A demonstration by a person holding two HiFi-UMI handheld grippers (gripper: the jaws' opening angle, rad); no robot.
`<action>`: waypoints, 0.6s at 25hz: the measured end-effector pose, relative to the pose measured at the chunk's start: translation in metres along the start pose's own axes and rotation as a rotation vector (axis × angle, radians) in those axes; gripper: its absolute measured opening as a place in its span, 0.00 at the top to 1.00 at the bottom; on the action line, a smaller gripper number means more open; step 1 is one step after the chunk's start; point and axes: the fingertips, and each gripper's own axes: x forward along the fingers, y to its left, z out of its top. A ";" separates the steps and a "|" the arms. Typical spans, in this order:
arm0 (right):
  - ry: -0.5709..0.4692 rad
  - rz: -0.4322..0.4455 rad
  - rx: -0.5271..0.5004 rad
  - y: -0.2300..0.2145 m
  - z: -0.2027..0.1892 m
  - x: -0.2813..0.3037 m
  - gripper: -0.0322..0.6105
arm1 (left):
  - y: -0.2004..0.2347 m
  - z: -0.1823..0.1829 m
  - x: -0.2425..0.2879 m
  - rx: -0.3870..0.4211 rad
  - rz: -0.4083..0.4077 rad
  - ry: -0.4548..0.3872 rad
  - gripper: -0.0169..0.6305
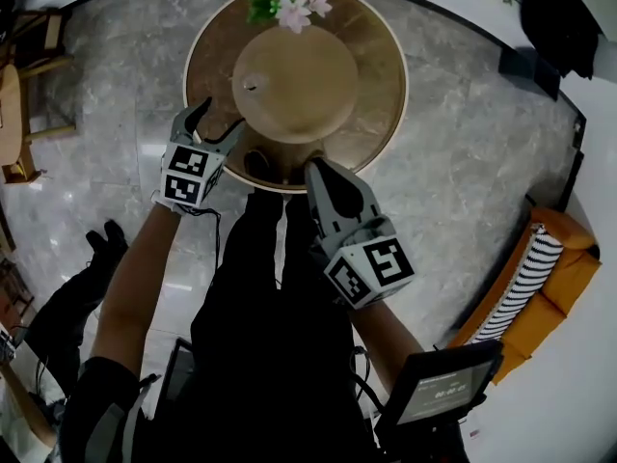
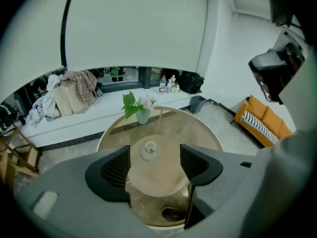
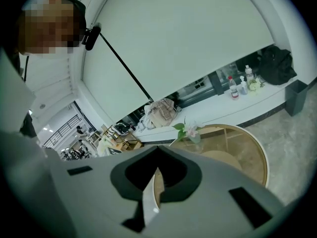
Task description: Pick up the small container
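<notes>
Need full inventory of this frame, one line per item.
table: 1, bronze glass, centre
disc: 1, tan, over table's middle
container: 1, clear, on disc
vase: 1, pale green, flowers in it, table's far edge
sofa: 1, orange, right of table
cushion: 1, striped, on sofa
bottles: several, mixed, on sill
bag: 1, black, on sill
left gripper: 1, grey, open, near table edge
right gripper: 1, grey, shut, near table edge

Glossy marble floor (image 1: 463, 162), glass table (image 1: 378, 75)

I'm looking into a lounge or lobby: polished marble floor (image 1: 463, 143), an orange sofa (image 1: 559, 258) with a striped cushion (image 1: 521, 283), flowers (image 2: 141, 105) on a round glass desk (image 1: 390, 56).
</notes>
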 end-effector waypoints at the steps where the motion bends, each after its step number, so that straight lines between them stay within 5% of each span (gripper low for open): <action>1: 0.006 -0.001 0.005 -0.004 -0.003 0.003 0.94 | 0.004 -0.006 0.012 0.000 0.005 0.029 0.51; 15: 0.096 -0.040 0.069 -0.055 -0.032 0.024 0.94 | 0.010 -0.022 0.108 0.080 -0.021 0.127 0.51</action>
